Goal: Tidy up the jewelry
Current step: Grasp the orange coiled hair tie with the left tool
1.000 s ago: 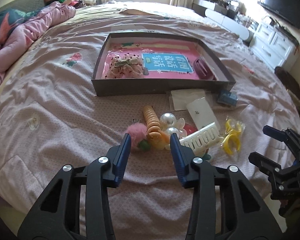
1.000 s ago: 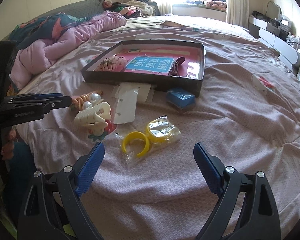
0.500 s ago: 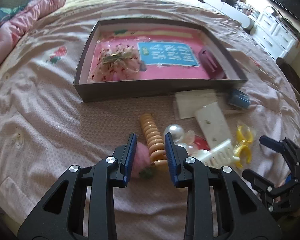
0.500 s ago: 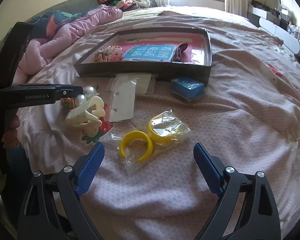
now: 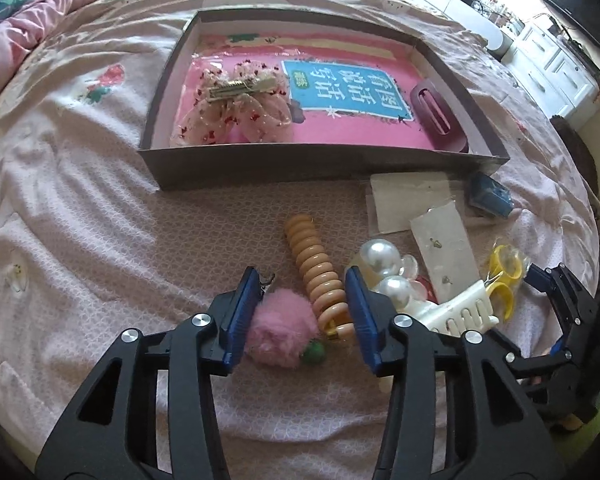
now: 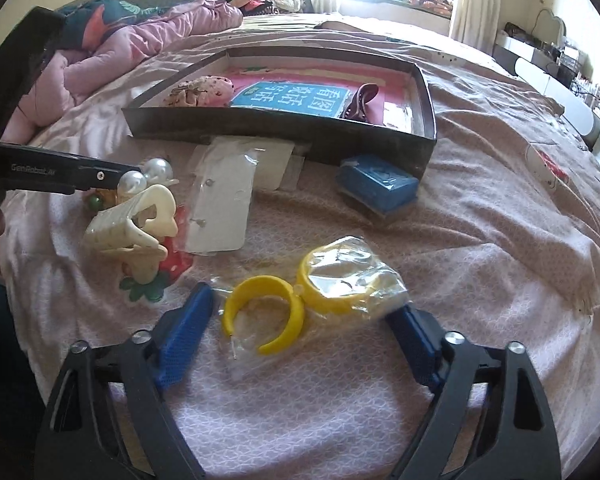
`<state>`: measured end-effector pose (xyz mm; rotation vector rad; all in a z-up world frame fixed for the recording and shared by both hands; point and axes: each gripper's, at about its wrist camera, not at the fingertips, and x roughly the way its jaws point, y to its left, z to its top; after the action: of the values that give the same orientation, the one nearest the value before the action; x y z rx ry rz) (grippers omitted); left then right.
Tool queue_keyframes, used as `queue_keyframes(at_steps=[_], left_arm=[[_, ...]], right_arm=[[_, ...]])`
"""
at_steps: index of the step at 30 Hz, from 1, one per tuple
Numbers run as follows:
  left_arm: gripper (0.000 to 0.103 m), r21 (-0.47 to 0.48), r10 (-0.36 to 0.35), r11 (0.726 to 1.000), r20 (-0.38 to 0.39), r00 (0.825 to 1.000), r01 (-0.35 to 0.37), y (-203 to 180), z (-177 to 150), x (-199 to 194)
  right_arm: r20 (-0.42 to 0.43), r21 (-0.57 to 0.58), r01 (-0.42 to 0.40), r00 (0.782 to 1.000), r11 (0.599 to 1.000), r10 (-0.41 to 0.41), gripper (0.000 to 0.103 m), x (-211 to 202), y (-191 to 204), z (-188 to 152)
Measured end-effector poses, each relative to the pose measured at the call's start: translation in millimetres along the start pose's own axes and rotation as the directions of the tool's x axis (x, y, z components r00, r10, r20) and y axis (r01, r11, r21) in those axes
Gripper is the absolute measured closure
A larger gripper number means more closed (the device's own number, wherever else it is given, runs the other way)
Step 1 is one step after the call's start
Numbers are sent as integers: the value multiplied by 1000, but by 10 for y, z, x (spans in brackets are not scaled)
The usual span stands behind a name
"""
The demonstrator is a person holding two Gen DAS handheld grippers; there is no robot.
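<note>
Two grippers: both hang low over the bed, each above its own piece of loose jewelry.
Left gripper (image 5: 300,312): jaws opening, set narrow around the pink pom-pom clip (image 5: 282,330) and the lower end of the orange spiral hair tie (image 5: 316,270); the pads do not look pressed on either, though the right pad may brush the spiral.
Right gripper (image 6: 300,336): jaws wide and closing, with the bagged yellow hoop earrings (image 6: 312,296) between them, not yet pinched.
Destination: the dark tray (image 5: 260,164) lies beyond the pile and already holds a lace bow clip (image 5: 236,108) and a maroon claw clip (image 5: 436,116).
Doing it well, left: centre on one item only, or the spiral will drag along.
Doing it well, right: close on the hoops themselves, not the slack plastic, which would slip.
Order: lift straight up before swinging toward the tray, clear of the cream claw clip (image 6: 132,224).
</note>
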<state>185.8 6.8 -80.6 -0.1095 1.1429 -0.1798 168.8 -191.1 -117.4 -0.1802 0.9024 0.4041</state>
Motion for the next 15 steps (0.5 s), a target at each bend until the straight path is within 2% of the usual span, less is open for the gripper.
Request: queue_keyframes(at_steps=[2, 3, 4, 5, 8, 10, 11, 12, 13, 15], left_arm=[[65, 7, 4, 1000, -11, 1000, -4, -13, 39, 44], [65, 13, 7, 1000, -17, 1000, -7, -21, 60, 65], [66, 17, 8, 1000, -26, 1000, -7, -26, 88, 98], [66, 16, 6, 1000, -35, 999, -5, -24, 113, 129], [73, 6, 0, 1000, -52, 999, 0, -13, 170, 207], [75, 19, 7, 1000, -45, 999, -6, -47, 178, 211], [78, 23, 9, 1000, -40, 999, -8, -65, 176, 206], [79, 27, 12, 1000, -32, 999, -11, -76, 176, 198], [81, 27, 14, 1000, -18, 1000, -14, -85, 170, 178], [83, 24, 4, 1000, 5, 1000, -4, -91, 156, 124]], right_arm=[[8, 7, 7, 1000, 1000, -7, 37, -7, -50, 1], [10, 11, 4, 1000, 1000, -4, 38, -9, -77, 6], [10, 20, -3, 1000, 1000, 3, 44, -15, -108, 7], [12, 27, 6, 1000, 1000, -7, 62, -22, -147, 9], [25, 58, -11, 1000, 998, 10, 71, -60, -261, 16], [26, 82, -17, 1000, 997, 15, 72, -80, -345, 15], [30, 92, -23, 999, 995, 21, 82, -95, -379, 8], [31, 102, -30, 999, 994, 27, 84, -103, -406, 4], [32, 113, -39, 999, 993, 36, 92, -109, -433, 0], [39, 123, -45, 998, 991, 40, 97, -134, -474, -12]])
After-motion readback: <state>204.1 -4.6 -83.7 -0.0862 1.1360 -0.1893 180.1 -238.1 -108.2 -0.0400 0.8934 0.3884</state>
